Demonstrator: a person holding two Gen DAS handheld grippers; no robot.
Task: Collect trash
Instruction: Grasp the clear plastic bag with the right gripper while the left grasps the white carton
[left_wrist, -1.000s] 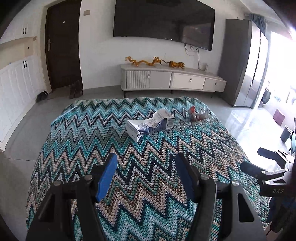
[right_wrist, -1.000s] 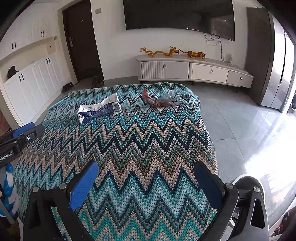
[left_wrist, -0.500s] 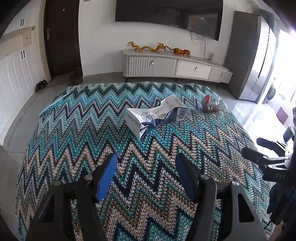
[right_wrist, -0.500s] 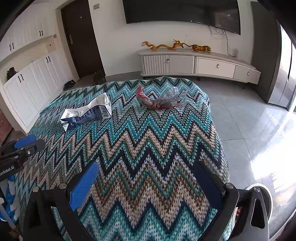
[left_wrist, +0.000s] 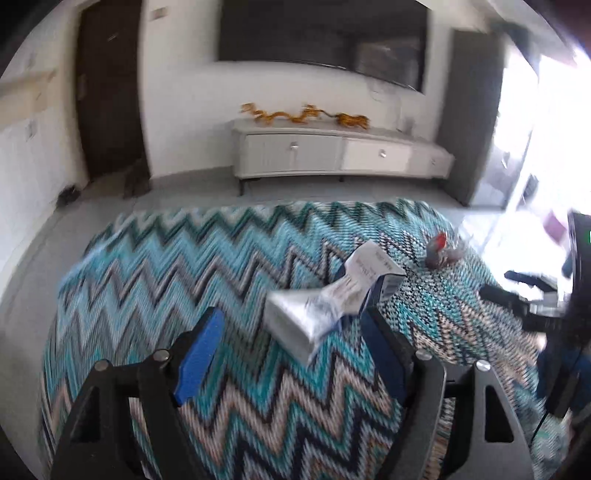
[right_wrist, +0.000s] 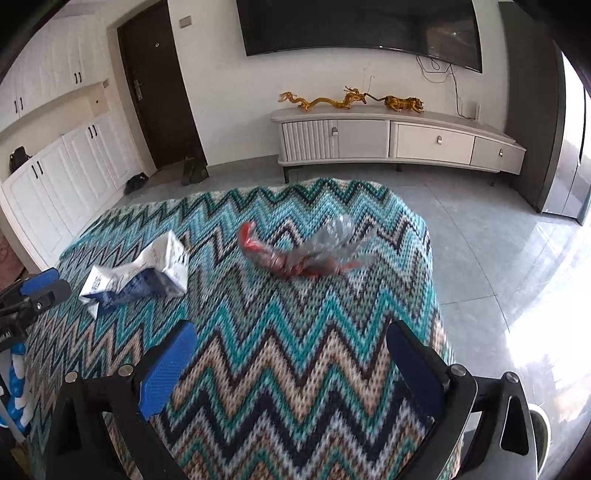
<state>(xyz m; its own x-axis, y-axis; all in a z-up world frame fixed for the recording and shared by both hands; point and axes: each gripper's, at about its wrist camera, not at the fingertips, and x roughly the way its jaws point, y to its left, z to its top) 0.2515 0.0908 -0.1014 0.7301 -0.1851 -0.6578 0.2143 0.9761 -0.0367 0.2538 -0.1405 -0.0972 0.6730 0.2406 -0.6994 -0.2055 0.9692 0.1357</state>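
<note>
A crushed white-and-blue carton (left_wrist: 332, 299) lies on the zigzag cloth (left_wrist: 221, 266) of the table. My left gripper (left_wrist: 291, 336) is open, its fingertips just short of the carton, which sits toward the right finger. A crumpled clear-and-red plastic wrapper (left_wrist: 439, 251) lies farther right. In the right wrist view the wrapper (right_wrist: 303, 251) lies ahead of my open, empty right gripper (right_wrist: 291, 347), and the carton (right_wrist: 140, 273) is to its left. The left gripper's fingers (right_wrist: 40, 288) show at that view's left edge.
A white TV cabinet (right_wrist: 399, 140) with golden dragon figures (right_wrist: 332, 99) stands against the far wall under a television. The table's right edge (right_wrist: 436, 295) drops to a tiled floor. White cupboards (right_wrist: 55, 184) and a dark door (right_wrist: 159, 92) are on the left.
Both grippers have moved forward over the table. The carton is now close in front of the left fingertips, and the wrapper is nearer the right gripper. Both stay open.
</note>
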